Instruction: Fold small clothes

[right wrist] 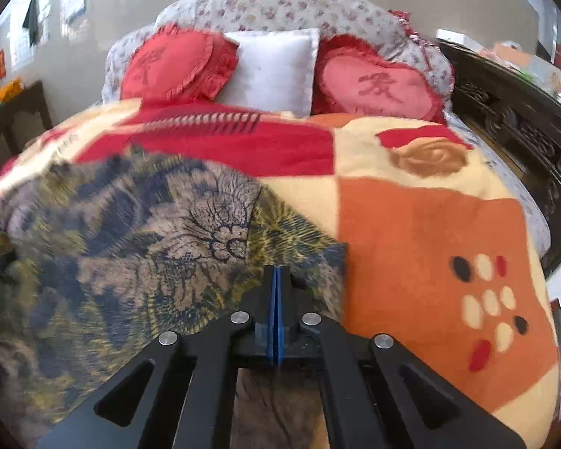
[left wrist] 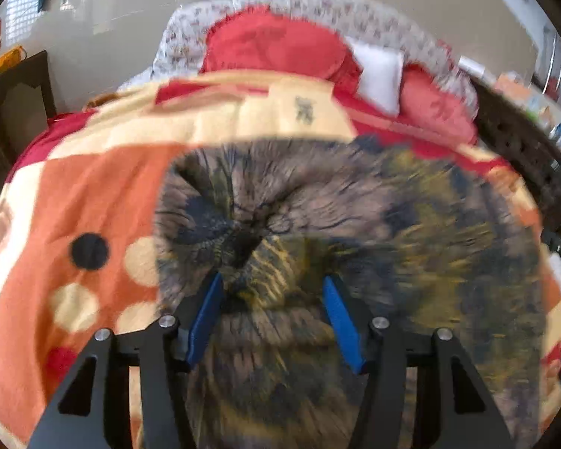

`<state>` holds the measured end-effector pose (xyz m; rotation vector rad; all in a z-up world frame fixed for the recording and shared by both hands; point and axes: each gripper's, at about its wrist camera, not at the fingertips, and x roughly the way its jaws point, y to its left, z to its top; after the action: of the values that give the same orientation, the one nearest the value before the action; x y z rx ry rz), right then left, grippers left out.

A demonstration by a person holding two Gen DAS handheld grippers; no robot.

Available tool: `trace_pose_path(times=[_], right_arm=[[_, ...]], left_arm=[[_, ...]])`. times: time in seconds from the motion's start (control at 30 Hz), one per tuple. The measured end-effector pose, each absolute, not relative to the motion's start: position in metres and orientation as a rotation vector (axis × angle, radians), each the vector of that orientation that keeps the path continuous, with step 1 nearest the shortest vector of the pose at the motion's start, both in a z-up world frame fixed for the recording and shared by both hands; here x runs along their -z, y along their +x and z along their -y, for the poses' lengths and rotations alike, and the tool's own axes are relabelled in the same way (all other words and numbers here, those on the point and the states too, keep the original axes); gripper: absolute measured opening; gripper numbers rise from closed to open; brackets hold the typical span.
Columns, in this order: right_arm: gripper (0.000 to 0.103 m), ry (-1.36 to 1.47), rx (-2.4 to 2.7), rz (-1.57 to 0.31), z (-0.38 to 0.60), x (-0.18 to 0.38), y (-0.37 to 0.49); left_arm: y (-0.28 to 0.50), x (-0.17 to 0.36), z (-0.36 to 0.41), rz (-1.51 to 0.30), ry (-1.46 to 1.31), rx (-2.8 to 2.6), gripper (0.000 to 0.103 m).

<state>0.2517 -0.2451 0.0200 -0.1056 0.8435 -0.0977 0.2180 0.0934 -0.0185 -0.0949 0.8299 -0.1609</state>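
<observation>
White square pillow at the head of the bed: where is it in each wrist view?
Left wrist: the white square pillow sits upper right of centre, partly tucked behind a red heart-shaped cushion.
Right wrist: the pillow sits top centre, between the two red cushions.
Shared landmark: the brown, navy and yellow floral garment on the orange, red and cream blanket.
</observation>
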Motion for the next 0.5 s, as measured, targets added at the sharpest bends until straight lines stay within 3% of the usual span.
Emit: trace_pose_path(times=[0.17, 0.27, 0.33, 0.37, 0.5], right_arm=[[0.007, -0.073, -0.111, -0.836, 0.216, -0.042, 0.183], [0.007, -0.112, -0.082, -0.936, 0.214, -0.004, 0.161], [0.006, -0.038, -0.074, -1.036, 0.232, 0.034, 0.164], [0.006, 0.011, -0.100, -0.993, 0.241, 0.040, 0.161], [0.006, -0.024, -0.081, -1.002, 0.238, 0.037, 0.165]], left_arm=[[0.161, 0.008, -0.097, -0.801, -0.109, 0.219, 0.060], [0.161, 0.052, -0.096, -0.942, -0.088, 0.177, 0.059], [0.156, 0.057, -0.092, -0.889, -0.052, 0.176, 0.060], [0.157, 0.056, -0.089, -0.892, -0.047, 0.161, 0.062], [0.155, 0.056, -0.082, -0.876, -0.026, 0.150, 0.066]])
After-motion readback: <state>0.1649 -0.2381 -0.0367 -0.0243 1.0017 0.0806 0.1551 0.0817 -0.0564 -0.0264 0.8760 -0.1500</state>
